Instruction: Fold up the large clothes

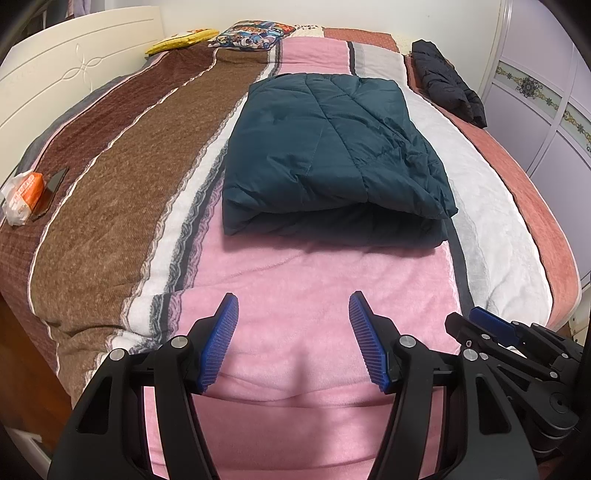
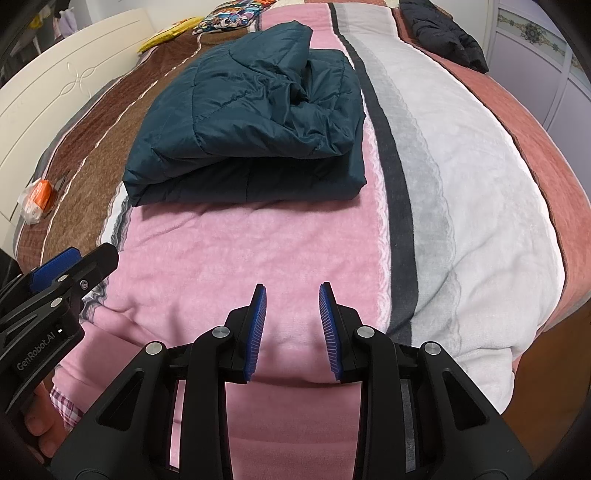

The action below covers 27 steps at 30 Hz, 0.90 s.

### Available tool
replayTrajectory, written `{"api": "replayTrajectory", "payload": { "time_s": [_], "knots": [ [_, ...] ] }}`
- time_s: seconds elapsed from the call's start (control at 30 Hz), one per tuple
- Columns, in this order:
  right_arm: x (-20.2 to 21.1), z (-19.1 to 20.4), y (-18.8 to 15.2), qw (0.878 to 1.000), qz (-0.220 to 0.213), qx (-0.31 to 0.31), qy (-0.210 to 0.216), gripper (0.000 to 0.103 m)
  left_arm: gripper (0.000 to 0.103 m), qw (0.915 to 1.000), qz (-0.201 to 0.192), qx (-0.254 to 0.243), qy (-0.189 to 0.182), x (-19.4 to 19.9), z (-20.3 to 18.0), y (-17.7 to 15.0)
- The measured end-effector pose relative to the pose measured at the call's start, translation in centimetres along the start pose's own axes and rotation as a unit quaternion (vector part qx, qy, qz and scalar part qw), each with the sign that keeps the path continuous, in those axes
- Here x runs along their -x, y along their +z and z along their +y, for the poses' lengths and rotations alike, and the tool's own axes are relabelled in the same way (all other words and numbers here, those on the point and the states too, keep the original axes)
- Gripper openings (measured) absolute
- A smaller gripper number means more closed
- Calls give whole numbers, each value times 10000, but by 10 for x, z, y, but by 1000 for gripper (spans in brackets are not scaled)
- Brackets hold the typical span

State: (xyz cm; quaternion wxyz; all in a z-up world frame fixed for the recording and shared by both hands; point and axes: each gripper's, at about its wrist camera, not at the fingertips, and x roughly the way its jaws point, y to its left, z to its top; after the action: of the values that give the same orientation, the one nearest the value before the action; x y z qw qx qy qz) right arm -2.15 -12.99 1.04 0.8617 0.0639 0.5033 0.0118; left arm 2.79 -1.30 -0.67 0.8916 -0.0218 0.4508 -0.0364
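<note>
A dark teal quilted jacket (image 1: 328, 151) lies folded into a thick rectangle on the striped blanket in the middle of the bed; it also shows in the right wrist view (image 2: 251, 118). My left gripper (image 1: 293, 299) is open and empty, held over the pink stripe in front of the jacket's near fold. My right gripper (image 2: 291, 290) is open and empty, also short of the jacket, to the right of the left one. Each gripper shows at the edge of the other's view: the right one (image 1: 491, 325), the left one (image 2: 62, 266).
A black puffy jacket (image 1: 447, 83) lies at the bed's far right edge. A white headboard (image 1: 55, 77) stands on the left. A wet-wipes pack (image 1: 24, 197) and a phone lie at the left. Pillows (image 1: 251, 33) lie at the far end. A wardrobe (image 1: 546, 110) stands right.
</note>
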Motion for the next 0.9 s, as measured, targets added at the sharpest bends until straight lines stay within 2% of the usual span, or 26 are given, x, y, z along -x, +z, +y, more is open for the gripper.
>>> {"api": "replayTrajectory", "payload": {
  "time_s": [0.9],
  "knots": [
    [-1, 2, -4, 10000, 23, 0, 1, 30, 60, 10000, -5, 7, 27, 1, 2, 0]
  ]
}}
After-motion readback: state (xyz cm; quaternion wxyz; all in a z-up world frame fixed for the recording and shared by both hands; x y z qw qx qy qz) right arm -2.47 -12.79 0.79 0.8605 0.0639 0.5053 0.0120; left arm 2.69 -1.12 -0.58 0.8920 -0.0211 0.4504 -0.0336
